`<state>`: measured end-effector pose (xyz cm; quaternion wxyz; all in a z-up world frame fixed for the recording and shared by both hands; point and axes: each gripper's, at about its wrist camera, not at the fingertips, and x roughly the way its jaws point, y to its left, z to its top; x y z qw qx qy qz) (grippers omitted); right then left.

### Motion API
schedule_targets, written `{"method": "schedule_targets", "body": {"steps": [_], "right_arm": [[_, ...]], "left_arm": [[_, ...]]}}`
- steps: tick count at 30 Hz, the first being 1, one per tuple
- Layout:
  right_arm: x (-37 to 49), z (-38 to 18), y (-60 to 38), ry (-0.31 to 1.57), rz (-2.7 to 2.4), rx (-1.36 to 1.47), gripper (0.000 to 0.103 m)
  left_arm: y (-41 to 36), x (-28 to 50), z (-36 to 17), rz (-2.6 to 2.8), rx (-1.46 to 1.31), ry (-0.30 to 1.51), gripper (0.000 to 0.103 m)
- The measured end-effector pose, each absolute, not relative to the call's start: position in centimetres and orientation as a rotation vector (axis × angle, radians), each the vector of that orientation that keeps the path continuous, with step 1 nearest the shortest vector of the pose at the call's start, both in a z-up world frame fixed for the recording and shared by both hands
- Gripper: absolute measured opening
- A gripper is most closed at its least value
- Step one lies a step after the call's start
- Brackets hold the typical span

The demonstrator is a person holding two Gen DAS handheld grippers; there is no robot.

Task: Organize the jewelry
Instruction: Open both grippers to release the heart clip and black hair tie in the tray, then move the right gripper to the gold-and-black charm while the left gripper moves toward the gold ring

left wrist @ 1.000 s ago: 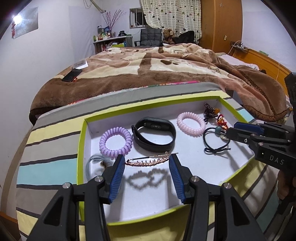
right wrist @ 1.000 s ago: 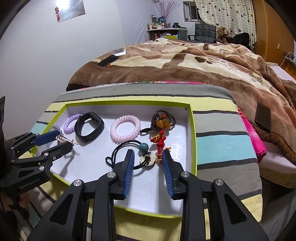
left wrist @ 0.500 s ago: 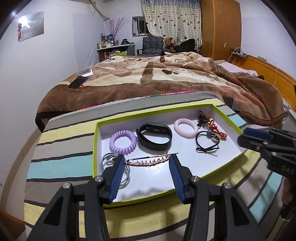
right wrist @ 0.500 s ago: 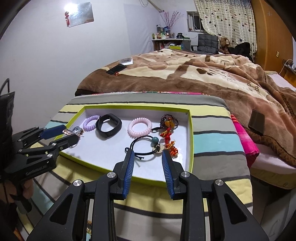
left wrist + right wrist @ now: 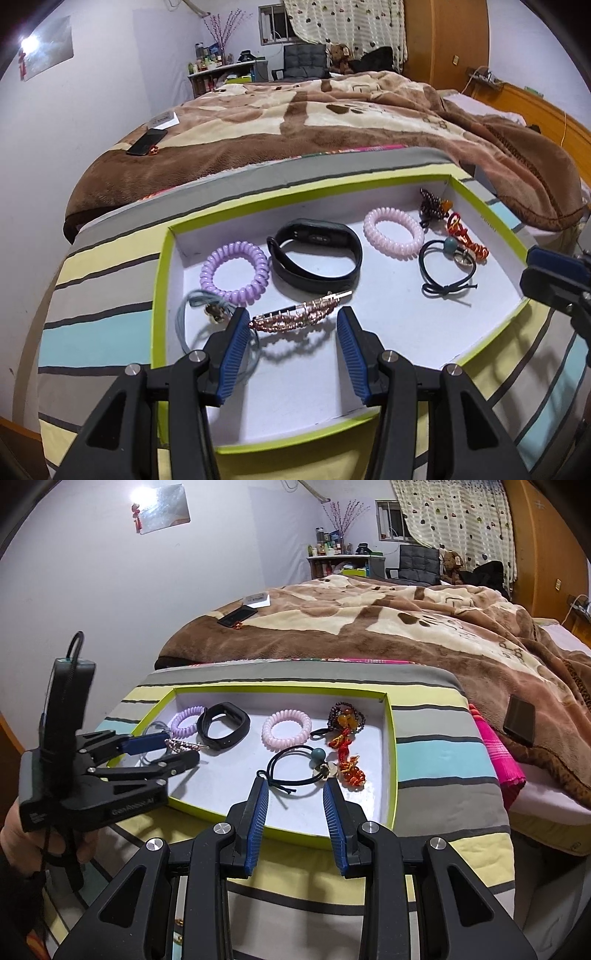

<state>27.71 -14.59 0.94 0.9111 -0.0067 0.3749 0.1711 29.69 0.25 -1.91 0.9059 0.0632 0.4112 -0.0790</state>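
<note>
Both grippers have closed back in on the tray (image 5: pixel 159 295) since half a second ago. Left gripper (image 5: pixel 291 339), jaws apart, apparently holds nothing; rose-gold hair clip (image 5: pixel 301 311) lies inside. Right gripper (image 5: pixel 295 808) gapes near the black hair tie (image 5: pixel 295 766).

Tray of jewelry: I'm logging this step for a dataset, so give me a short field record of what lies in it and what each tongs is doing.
container: shallow white tray with green rim on a striped cover
left side: purple spiral hair tie, grey-blue cord piece
middle: black fitness band, pink spiral hair tie
right side: black elastic with teal bead, red-orange beaded charm
near edge: rose-gold beaded hair clip
left tongs: open, fingers either side of the clip, not gripping
right tongs: open, at the black elastic
</note>
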Motion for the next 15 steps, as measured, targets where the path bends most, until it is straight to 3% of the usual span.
{"method": "schedule_targets", "body": {"steps": [15], "right_arm": [[25.0, 2.7, -14.8, 0.726, 0.376, -0.009, 0.032]], "left_arm": [[0.8, 25.7, 1.4, -0.184, 0.102, 0.746, 0.051]]}}
